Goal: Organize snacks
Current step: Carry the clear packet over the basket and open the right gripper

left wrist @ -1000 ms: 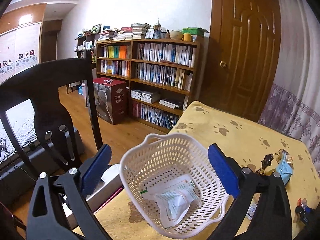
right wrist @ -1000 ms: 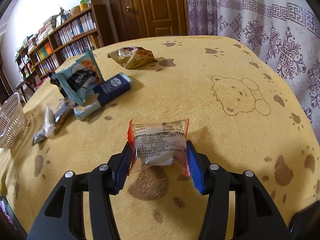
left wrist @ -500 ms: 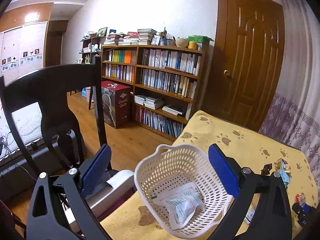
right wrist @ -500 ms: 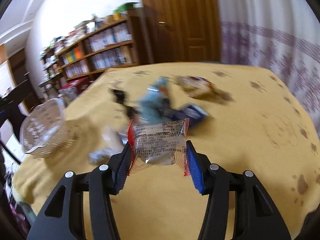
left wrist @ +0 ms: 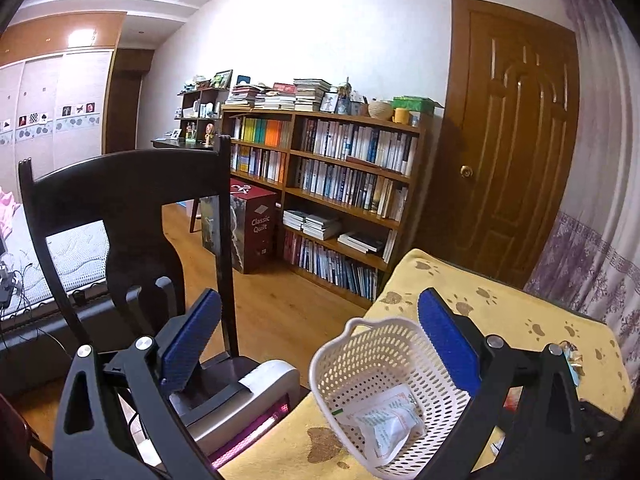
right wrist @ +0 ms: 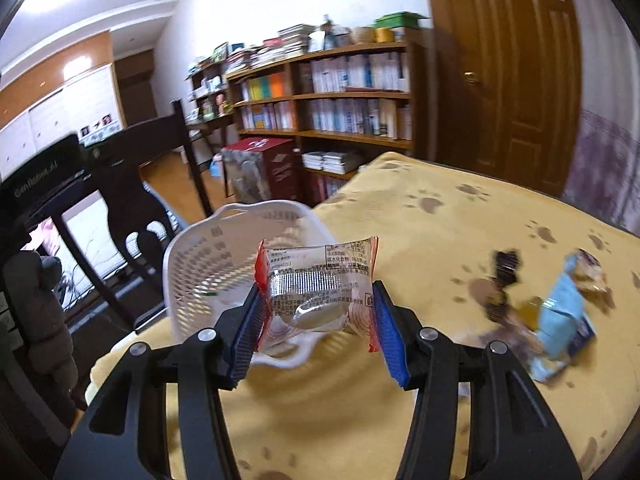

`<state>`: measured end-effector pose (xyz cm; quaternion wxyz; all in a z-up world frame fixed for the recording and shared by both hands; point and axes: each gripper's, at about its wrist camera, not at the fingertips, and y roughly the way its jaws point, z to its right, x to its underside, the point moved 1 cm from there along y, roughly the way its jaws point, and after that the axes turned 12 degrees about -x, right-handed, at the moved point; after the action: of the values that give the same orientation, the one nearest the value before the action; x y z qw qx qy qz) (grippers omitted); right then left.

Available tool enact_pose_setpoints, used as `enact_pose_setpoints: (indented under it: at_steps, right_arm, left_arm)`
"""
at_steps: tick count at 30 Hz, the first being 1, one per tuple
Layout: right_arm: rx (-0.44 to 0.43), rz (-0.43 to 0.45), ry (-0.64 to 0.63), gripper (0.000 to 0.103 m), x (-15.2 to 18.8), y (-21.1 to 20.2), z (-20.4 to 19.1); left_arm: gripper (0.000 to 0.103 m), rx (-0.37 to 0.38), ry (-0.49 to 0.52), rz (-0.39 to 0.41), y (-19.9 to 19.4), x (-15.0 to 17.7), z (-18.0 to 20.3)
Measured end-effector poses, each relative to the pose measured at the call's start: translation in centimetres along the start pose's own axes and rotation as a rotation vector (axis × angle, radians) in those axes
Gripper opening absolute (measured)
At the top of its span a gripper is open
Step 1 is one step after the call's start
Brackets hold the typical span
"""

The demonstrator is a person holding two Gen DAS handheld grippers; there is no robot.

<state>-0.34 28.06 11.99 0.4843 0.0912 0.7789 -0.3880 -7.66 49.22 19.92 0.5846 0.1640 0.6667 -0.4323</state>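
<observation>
My right gripper [right wrist: 318, 312] is shut on a clear snack packet with red edges [right wrist: 316, 292], held in the air just in front of the white perforated basket [right wrist: 208, 272]. In the left wrist view the same basket [left wrist: 372, 360] stands at the near corner of the yellow paw-print tablecloth [left wrist: 520, 320], with one white and green packet [left wrist: 384, 424] inside. My left gripper [left wrist: 320, 344] hangs open above the basket's left side with nothing between its fingers.
Loose snacks lie on the cloth at right: a light blue packet [right wrist: 560, 320] and dark wrapped pieces [right wrist: 504, 280]. A dark wooden chair [left wrist: 120, 220] stands left of the table, a grey box [left wrist: 248, 396] below its edge. Bookshelves [left wrist: 340, 184] and a door [left wrist: 516, 136] behind.
My right gripper has swung left with the packet, from mid-table to right by the basket. My left gripper has drifted left and up, so the basket now sits lower right in its view.
</observation>
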Motion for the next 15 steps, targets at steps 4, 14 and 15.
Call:
enact_pose_setpoints:
  at_steps: [4, 14, 15]
  right_arm:
    - [-0.029, -0.024, -0.014, 0.054, -0.5, 2.0, -1.8]
    - [-0.090, -0.045, -0.014, 0.071, -0.9, 6.0, -3.2]
    - [-0.091, -0.044, -0.013, 0.071, -0.8, 6.0, -3.1]
  left_arm:
    - [0.100, -0.025, -0.014, 0.010, 0.0, -0.4, -0.6]
    - [0.100, -0.042, 0.005, 0.030, -0.3, -0.6, -0.4]
    - [0.100, -0.037, 0.007, 0.030, -0.4, -0.6, -0.3]
